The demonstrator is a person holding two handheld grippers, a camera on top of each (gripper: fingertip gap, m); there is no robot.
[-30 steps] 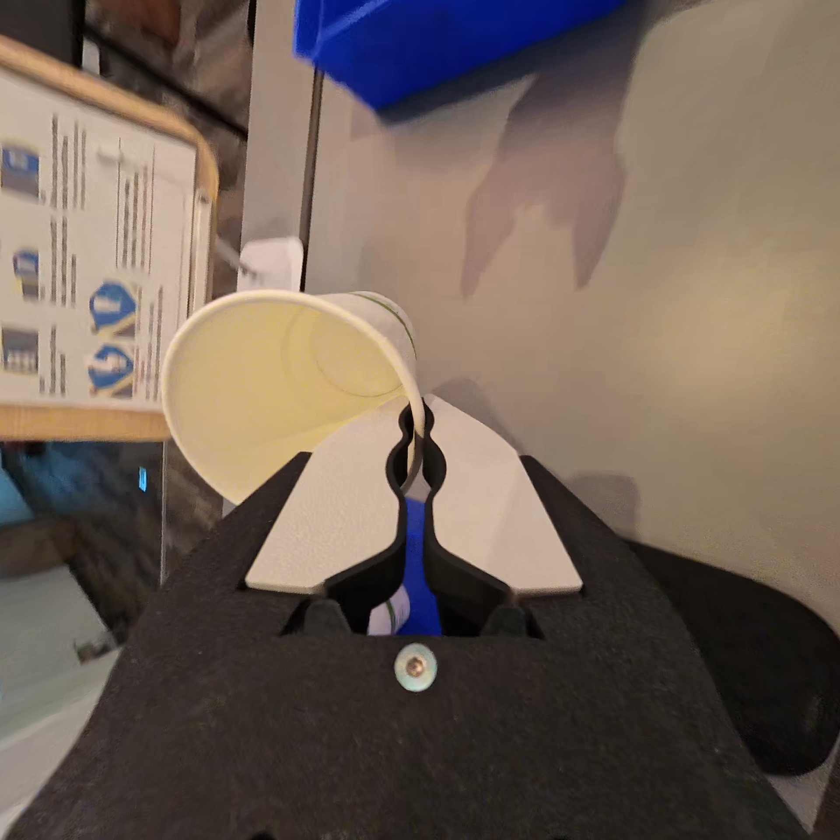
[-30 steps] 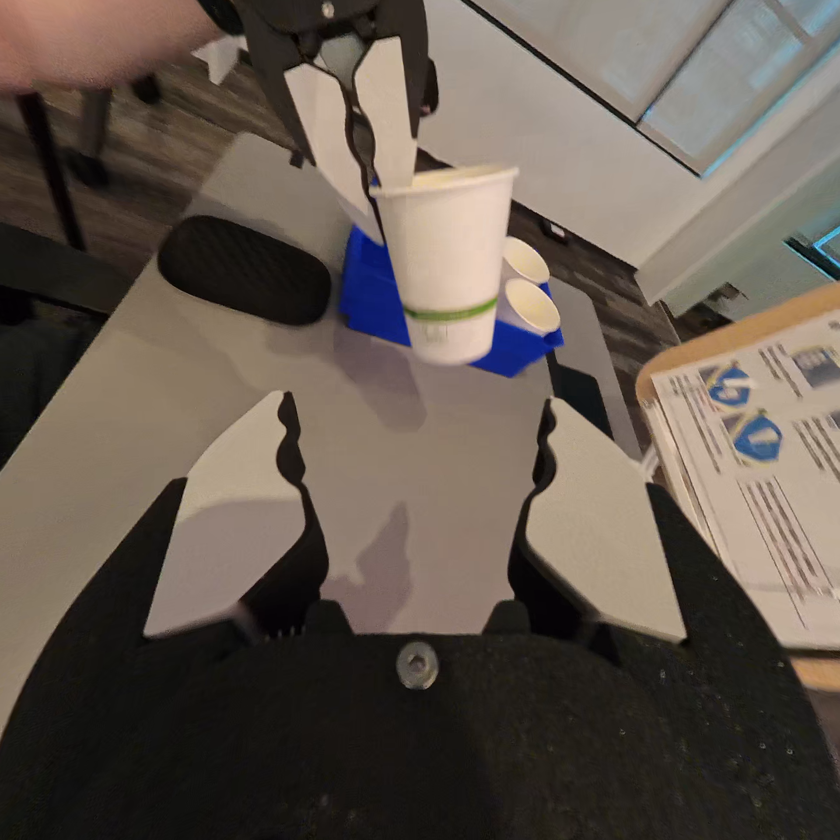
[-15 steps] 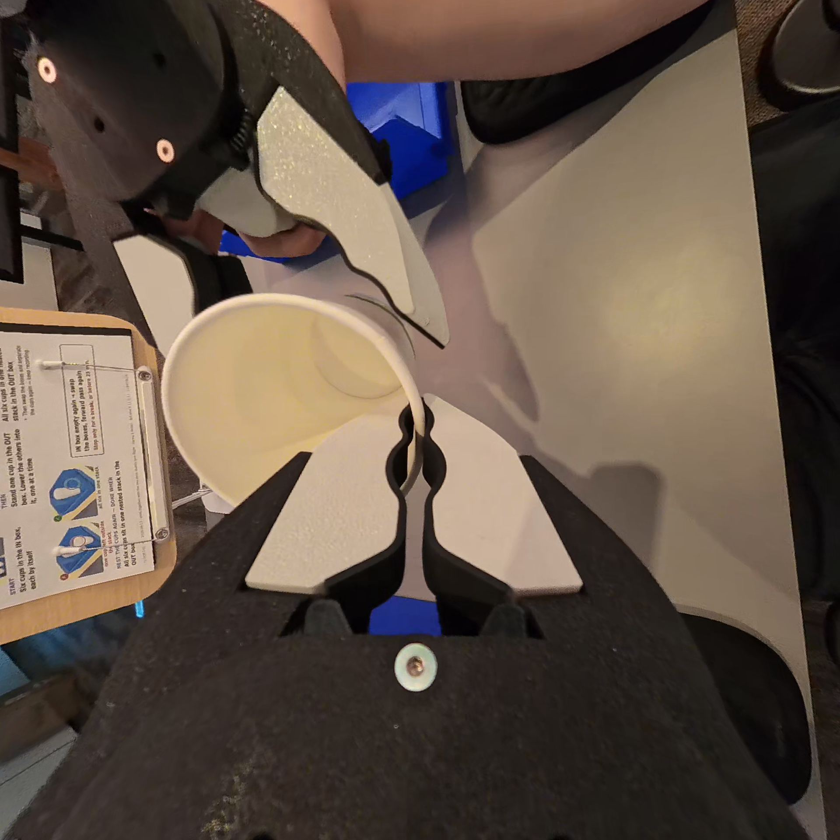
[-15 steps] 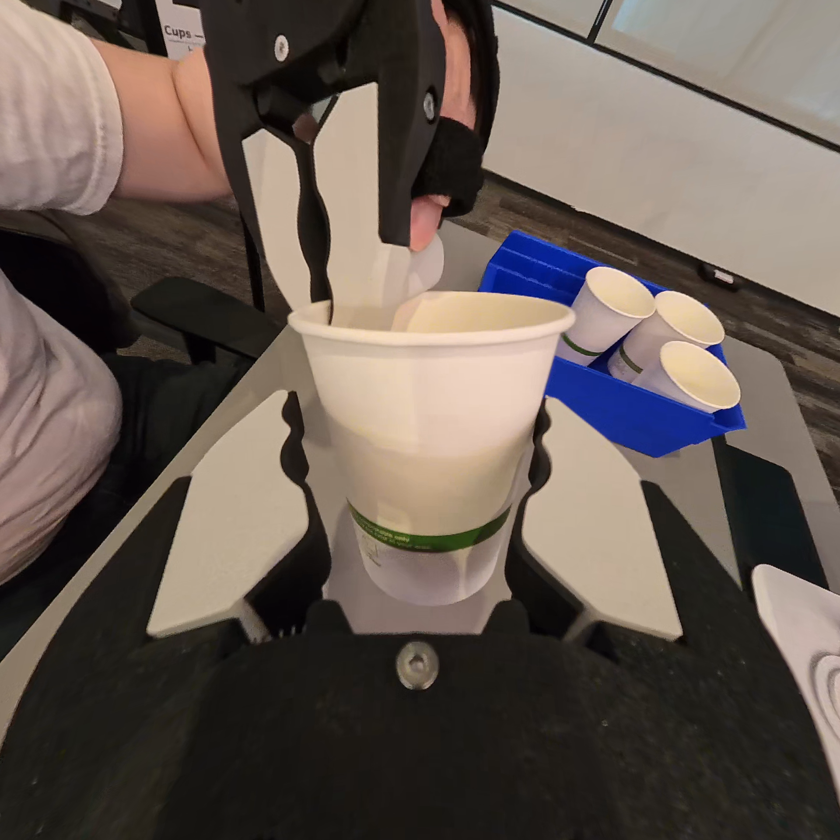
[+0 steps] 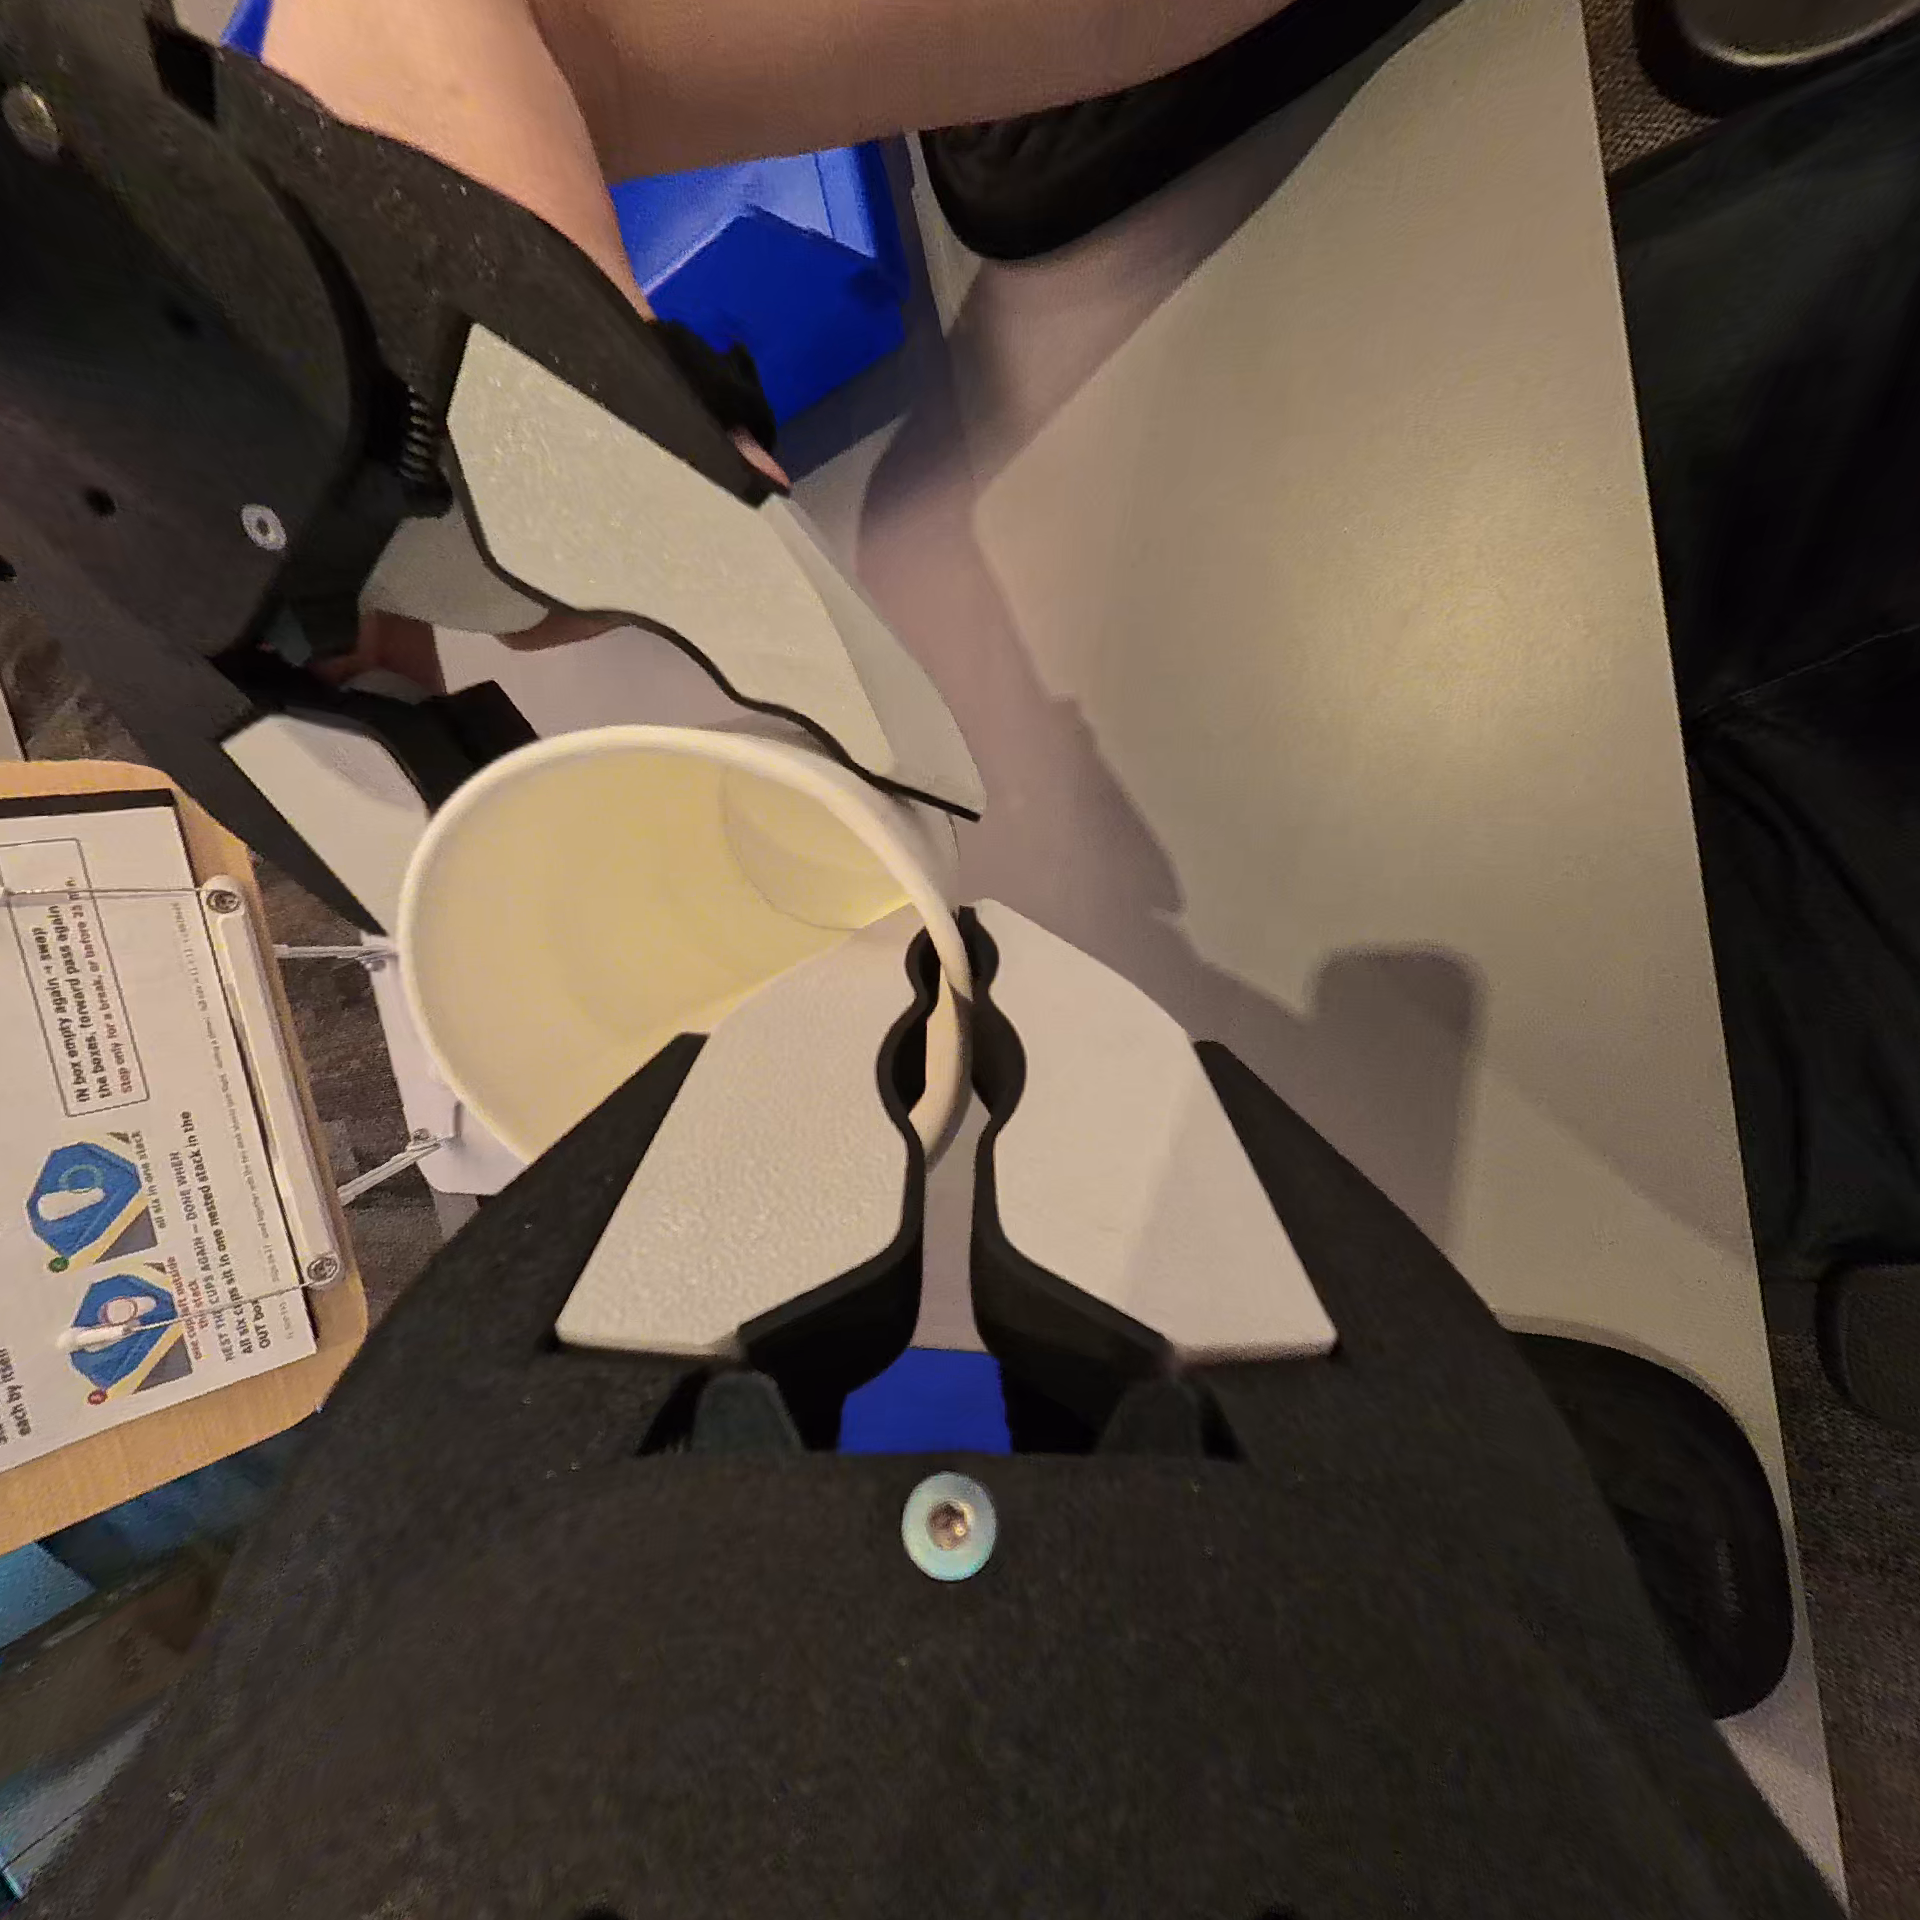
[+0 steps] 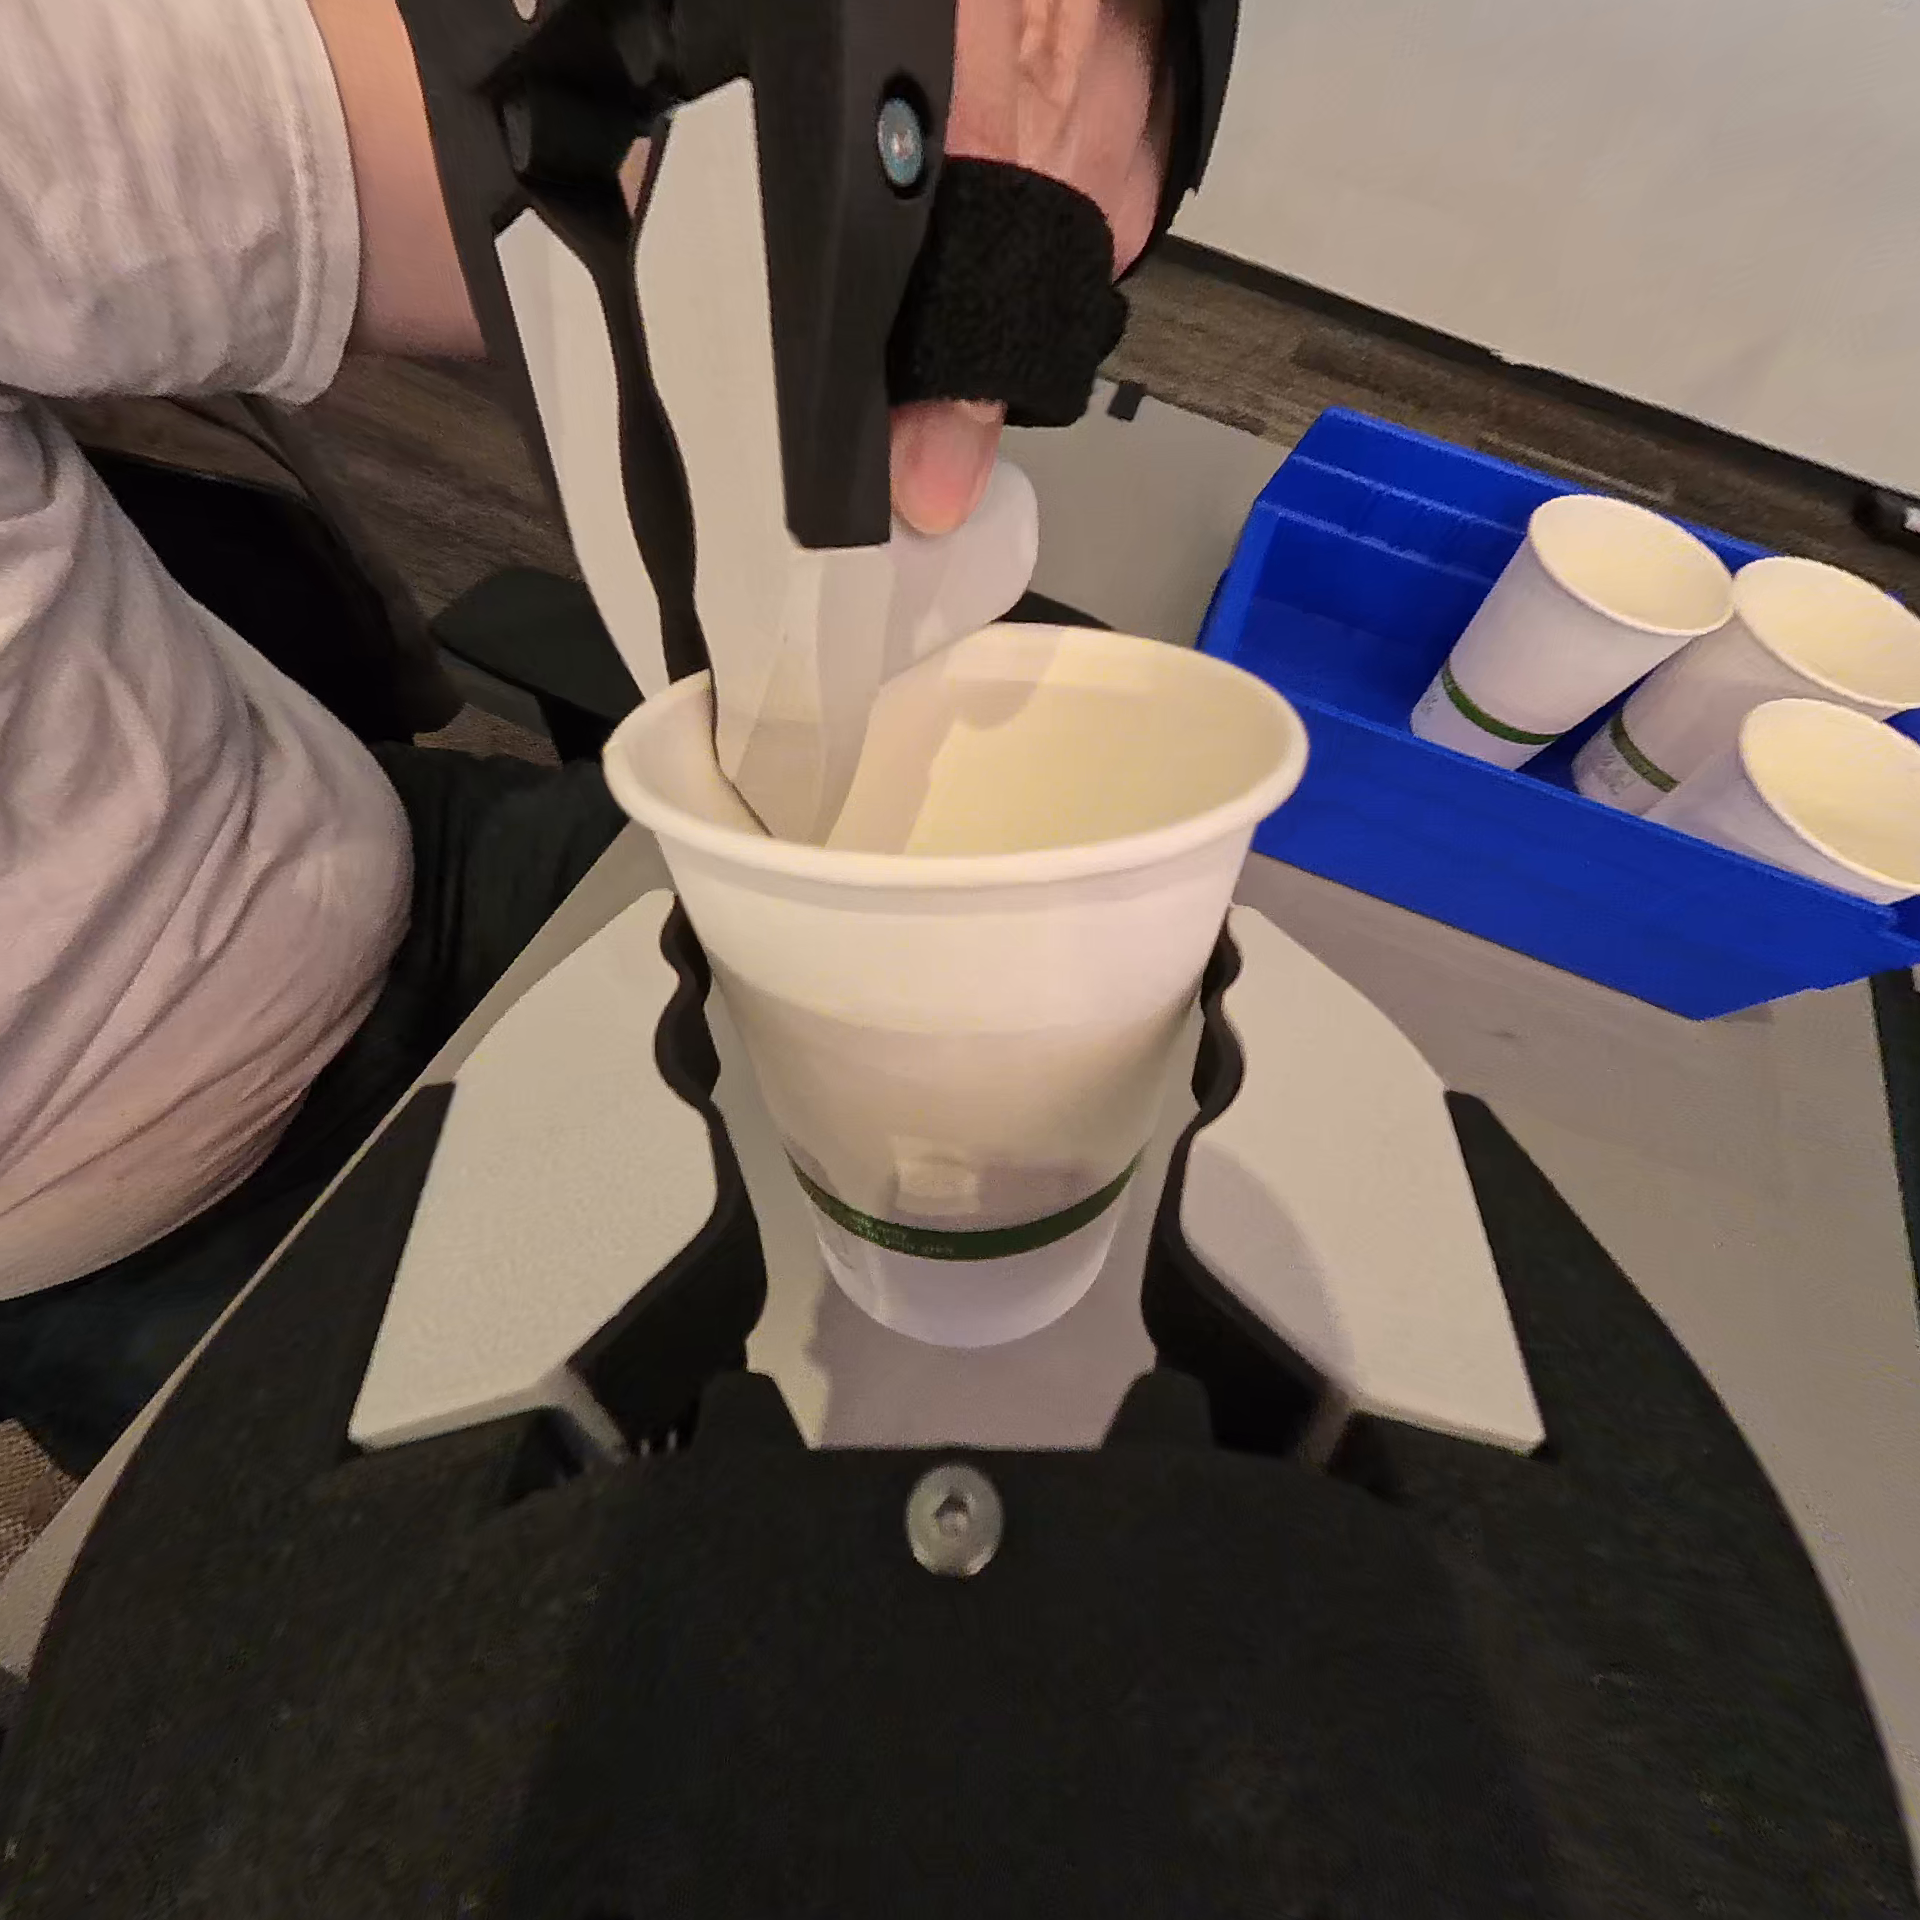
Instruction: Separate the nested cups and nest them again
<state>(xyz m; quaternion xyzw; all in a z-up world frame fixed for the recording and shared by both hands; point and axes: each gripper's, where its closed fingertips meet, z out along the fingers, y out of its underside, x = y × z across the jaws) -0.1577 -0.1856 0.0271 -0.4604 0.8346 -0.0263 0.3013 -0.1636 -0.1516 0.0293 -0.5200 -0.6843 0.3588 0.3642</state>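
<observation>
The left gripper [image 5: 961, 961] is pinched tight on the rim of a white paper cup [image 6: 951, 997], one finger inside the wall and one outside, holding it upright above the grey table [image 5: 1351, 644]. The right gripper [image 6: 951, 1049] brackets the cup's body from both sides, its jaws part-open and touching or nearly touching the wall; a firm grip cannot be told. Three more cups [image 6: 1621, 623] lean in a blue bin [image 6: 1475, 831] by the table's far right edge.

blue bin [image 6: 1475, 831] with cups [image 6: 1579, 613] blocking right, grey table [image 5: 1351, 644] seemingly clear beside
</observation>
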